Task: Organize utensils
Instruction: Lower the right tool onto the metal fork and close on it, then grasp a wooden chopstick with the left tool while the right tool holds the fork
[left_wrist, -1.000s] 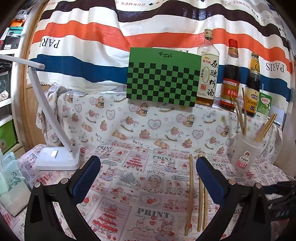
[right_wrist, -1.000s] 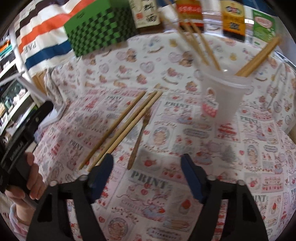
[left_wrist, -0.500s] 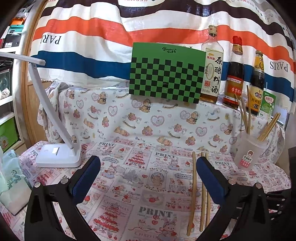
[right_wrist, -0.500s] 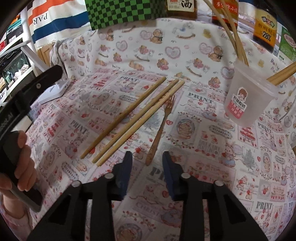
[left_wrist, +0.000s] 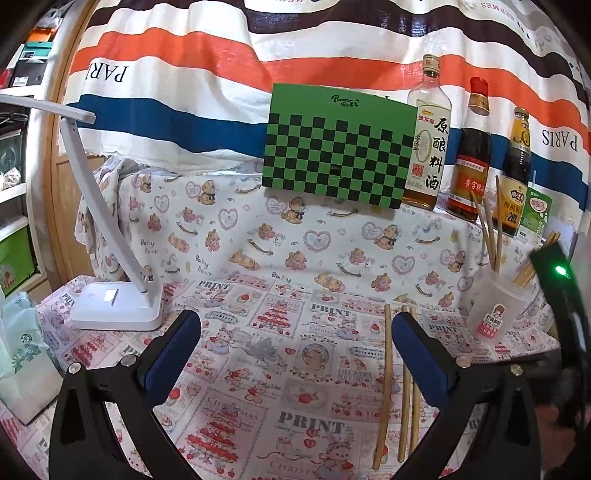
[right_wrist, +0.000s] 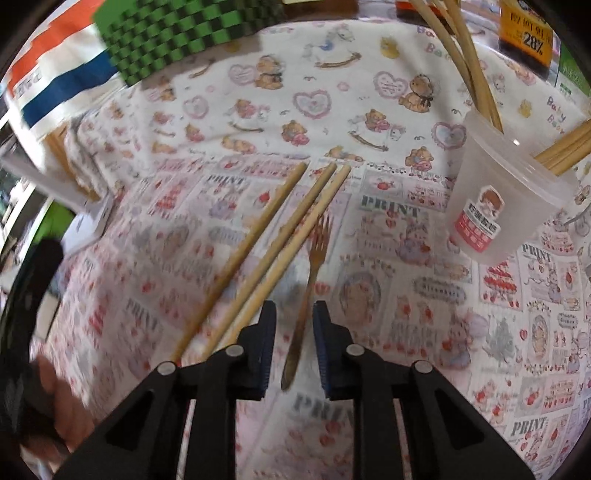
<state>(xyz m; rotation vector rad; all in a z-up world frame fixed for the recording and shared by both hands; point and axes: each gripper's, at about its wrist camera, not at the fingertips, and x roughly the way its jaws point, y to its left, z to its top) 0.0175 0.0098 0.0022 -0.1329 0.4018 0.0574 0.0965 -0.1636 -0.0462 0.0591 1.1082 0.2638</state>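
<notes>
Right wrist view shows what the other camera cannot: a small wooden fork (right_wrist: 312, 284) lying on the printed tablecloth (right_wrist: 424, 332) with its handle running between the blue pads of the right gripper (right_wrist: 294, 345), tines pointing toward the back of the desk. The jaws stand narrow, with a slim gap on each side of the handle, so the pads do not yet press on it. They have just been closing, from a wide spread a second ago, and the fork that then lay ahead of the fingers now sits between them. Just left of the fork lie three loose chopsticks (right_wrist: 280, 236), slanting toward the back. Toward the right edge stands a frosted plastic cup (right_wrist: 495, 206) that holds more chopsticks upright and leaning.

The left wrist view hides the fork behind its own right finger, but shows the left gripper (left_wrist: 295, 354) spread wide and empty above the cloth, in the same place as before. The three chopsticks (left_wrist: 386, 387) appear beside that finger, the cup (left_wrist: 495, 310) near the right edge. It alone shows a white desk lamp (left_wrist: 118, 306) at the left edge, a green checkered board (left_wrist: 336, 155) and three sauce bottles (left_wrist: 469, 155) along the back
</notes>
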